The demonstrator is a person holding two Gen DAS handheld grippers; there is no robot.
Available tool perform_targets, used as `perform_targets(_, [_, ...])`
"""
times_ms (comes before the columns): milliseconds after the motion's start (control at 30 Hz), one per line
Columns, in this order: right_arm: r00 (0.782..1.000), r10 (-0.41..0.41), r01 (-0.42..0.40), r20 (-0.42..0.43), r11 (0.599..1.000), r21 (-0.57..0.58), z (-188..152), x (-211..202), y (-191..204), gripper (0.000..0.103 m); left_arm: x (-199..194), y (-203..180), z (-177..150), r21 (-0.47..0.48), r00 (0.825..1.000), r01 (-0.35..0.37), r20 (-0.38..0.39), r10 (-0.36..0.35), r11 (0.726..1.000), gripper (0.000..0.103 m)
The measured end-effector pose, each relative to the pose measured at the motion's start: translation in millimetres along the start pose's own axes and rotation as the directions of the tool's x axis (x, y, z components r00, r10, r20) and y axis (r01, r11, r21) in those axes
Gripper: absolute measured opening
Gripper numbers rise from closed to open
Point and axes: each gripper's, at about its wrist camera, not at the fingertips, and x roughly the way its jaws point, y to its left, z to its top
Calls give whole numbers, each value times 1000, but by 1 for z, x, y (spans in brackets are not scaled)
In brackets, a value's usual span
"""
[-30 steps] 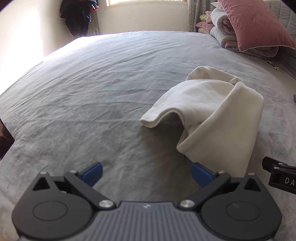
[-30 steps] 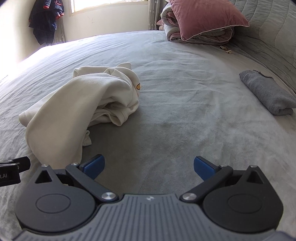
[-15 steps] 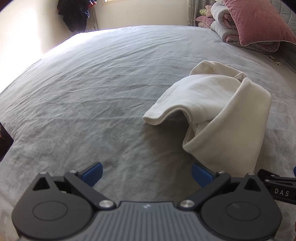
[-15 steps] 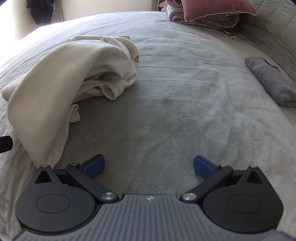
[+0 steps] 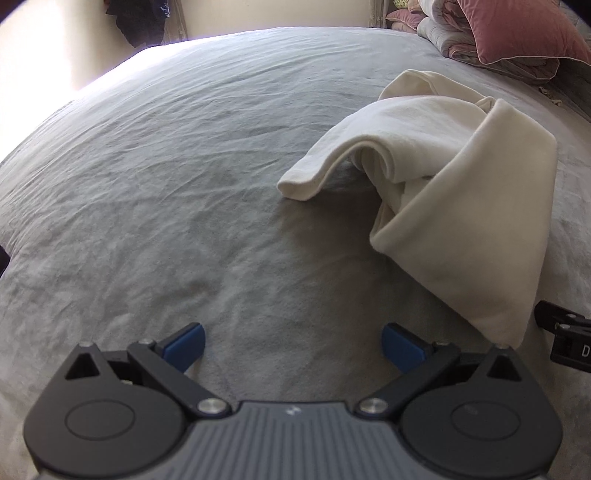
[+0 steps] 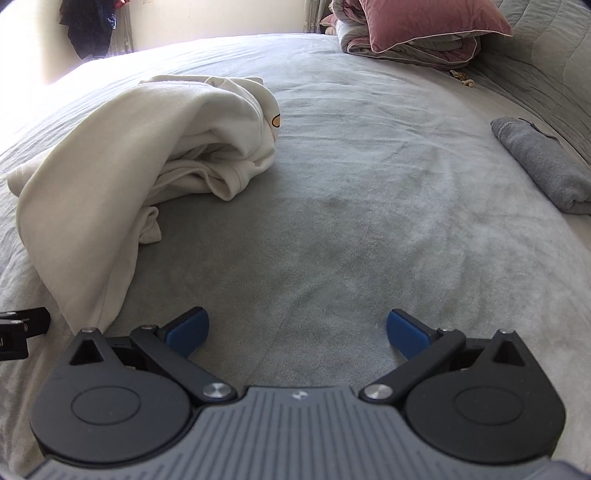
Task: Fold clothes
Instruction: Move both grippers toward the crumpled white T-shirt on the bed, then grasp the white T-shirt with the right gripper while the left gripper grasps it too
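A crumpled cream-white cotton sweatshirt (image 5: 454,192) lies heaped in the middle of the wide grey bed (image 5: 184,166), one cuffed sleeve end trailing toward the left and a broad flap of its body draped toward the near edge. A small orange print (image 6: 275,120) shows on the far side of the bundle in the right wrist view. The left claw (image 5: 291,345) hovers low over bare sheet just beside the flap's near corner, blue pads spread wide and holding nothing; the right claw (image 6: 297,330) sits on the flap's other side, equally spread and empty. Folding has not begun; the garment needs to be opened flat first.

The risk from here is a blind pinch: with layers bunched and overlapping, either claw could catch two thicknesses, or the bed sheet beneath, and drag the heap instead of spreading it. An uneven lift between the two claws would likely twist the sleeves further inside.

Farther off, a rolled grey knit garment (image 6: 539,162) rests near the bed's right edge, and a dusty-pink pillow (image 6: 428,22) tops folded quilts at the head.
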Motion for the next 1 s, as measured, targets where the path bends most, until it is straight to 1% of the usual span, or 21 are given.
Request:
perform_targets(67, [1000, 3, -3, -3, 1000, -16, 2, 0, 0, 103, 1, 1, -3, -15, 1000, 8, 14, -8, 1000, 103])
perform_targets(200, [1000, 13, -14, -17, 999, -50, 6, 0, 0, 103, 2, 4, -1, -17, 1000, 21, 4, -21, 1000, 103])
perform_targets(400, [999, 24, -27, -32, 997, -78, 9, -3, 1, 103, -2, 8, 3, 9, 998, 59, 1, -59, 998, 102])
perform_targets(533, [998, 46, -49, -35, 996, -81, 12, -8, 2, 103, -12, 17, 6, -40, 994, 107, 12, -106, 994, 102])
perform_targets(600, [998, 52, -55, -36, 995, -83, 13, -12, 3, 103, -19, 23, 17, -58, 991, 134, 12, -133, 989, 102])
perform_targets(700, [995, 68, -73, -68, 995, -65, 32, -26, 1, 103, -31, 34, 40, -78, 983, 184, 19, -183, 980, 102])
perform_targets(733, [995, 81, -84, -62, 995, -48, 41, -32, 0, 103, -34, 37, 48, -84, 981, 193, 25, -192, 978, 102])
perform_targets(800, [994, 104, -104, -34, 994, -13, 61, -43, -1, 103, -36, 37, 67, -85, 981, 189, 52, -185, 978, 102])
perform_targets(900, [990, 138, -138, -14, 990, 31, 87, -47, 5, 103, -26, 36, 85, -89, 977, 202, 80, -196, 975, 102])
perform_targets(967, [988, 152, -151, -13, 987, 49, 96, -40, 10, 103, -14, 36, 93, -95, 975, 207, 98, -198, 974, 102])
perform_targets(1000, [989, 151, -150, -13, 987, 54, 99, -33, 13, 103, -10, 37, 92, -84, 975, 207, 99, -198, 975, 102])
